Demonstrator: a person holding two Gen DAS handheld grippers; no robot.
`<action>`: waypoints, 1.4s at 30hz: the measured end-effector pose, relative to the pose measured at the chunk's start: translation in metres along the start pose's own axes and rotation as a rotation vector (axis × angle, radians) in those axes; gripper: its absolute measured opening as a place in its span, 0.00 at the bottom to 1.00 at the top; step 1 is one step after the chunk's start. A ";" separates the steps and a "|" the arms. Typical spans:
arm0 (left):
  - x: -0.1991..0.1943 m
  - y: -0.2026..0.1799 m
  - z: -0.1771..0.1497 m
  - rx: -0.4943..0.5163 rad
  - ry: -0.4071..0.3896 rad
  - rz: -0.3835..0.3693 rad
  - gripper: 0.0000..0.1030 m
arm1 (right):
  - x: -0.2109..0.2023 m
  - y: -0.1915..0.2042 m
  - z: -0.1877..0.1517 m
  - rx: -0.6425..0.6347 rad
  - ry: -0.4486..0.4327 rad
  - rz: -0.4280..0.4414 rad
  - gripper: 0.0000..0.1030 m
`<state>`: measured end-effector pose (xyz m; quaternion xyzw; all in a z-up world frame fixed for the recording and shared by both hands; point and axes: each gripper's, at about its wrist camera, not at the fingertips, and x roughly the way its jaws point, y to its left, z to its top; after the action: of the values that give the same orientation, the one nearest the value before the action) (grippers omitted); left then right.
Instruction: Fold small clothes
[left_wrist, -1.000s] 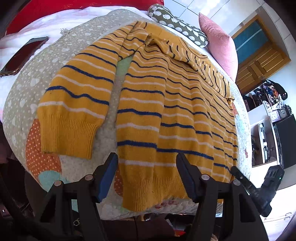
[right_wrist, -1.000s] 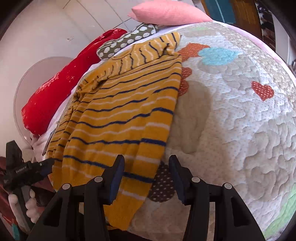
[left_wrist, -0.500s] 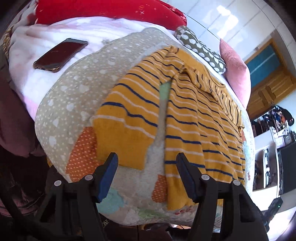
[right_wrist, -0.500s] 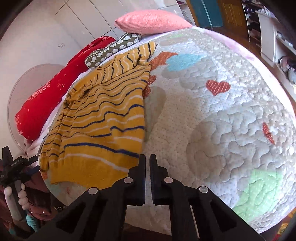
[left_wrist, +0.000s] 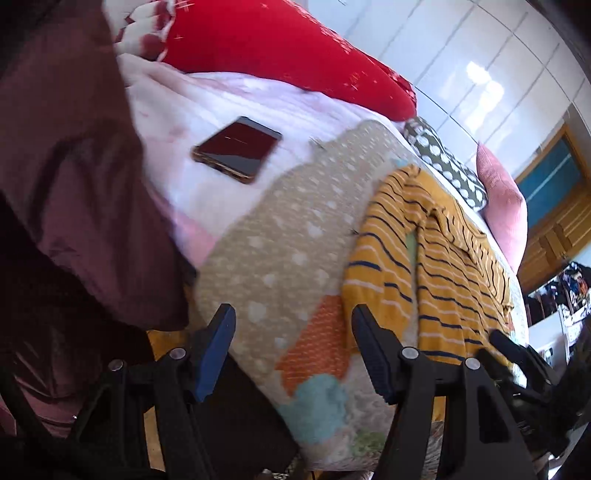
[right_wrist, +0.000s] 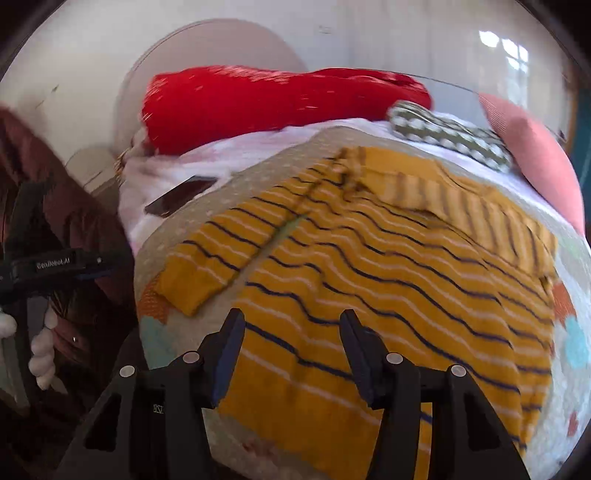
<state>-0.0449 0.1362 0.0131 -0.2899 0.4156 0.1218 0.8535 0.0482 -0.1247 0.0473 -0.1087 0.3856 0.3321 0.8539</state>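
- Left wrist view: left gripper (left_wrist: 291, 350) standing well open, nothing between the blue pads, hanging off the near edge of the patchwork quilt (left_wrist: 280, 243).
- Swung leftward since a second ago: then aimed at the hem of the yellow striped sweater (left_wrist: 436, 266), now aimed at bare quilt, with the sweater off to the right of the jaws.
- Sweater lying flat on the quilt, its near sleeve (left_wrist: 376, 258) spread beside the body, cuff toward the quilt's edge, just beyond the right finger.
- Dark phone (left_wrist: 238, 149) on the pale blanket farther back; red pillow (left_wrist: 288, 55) behind it; maroon cloth filling the left of the view.
- Right wrist view: right gripper (right_wrist: 291, 354) open about halfway and holding nothing; jaws pinched together half a second ago, just been opening again.
- Swung from the plain quilt beside the sweater back over the sweater's lower body, hem showing between the fingers but no pad pressing on it as far as the blurred frame shows.
- Left gripper also seen at the far left here, held in a white-gloved hand (right_wrist: 40, 350).
- Meaning for the task: no fold made yet, by the lie of the cloth; both claws free and repositioning, likely the left toward the spread sleeve for a first inward fold, the right toward the hem.
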 end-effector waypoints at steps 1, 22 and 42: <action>-0.003 0.008 0.002 -0.015 -0.010 -0.003 0.62 | 0.016 0.021 0.007 -0.071 0.010 0.022 0.59; 0.020 0.041 0.012 -0.103 0.029 -0.121 0.62 | 0.139 0.063 0.037 0.065 0.237 0.111 0.11; 0.039 -0.051 0.026 0.071 0.084 -0.194 0.62 | -0.024 -0.186 0.214 0.076 0.023 -0.547 0.09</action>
<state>0.0193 0.1091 0.0152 -0.3030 0.4249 0.0116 0.8529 0.2827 -0.1822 0.1970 -0.1805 0.3636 0.0735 0.9109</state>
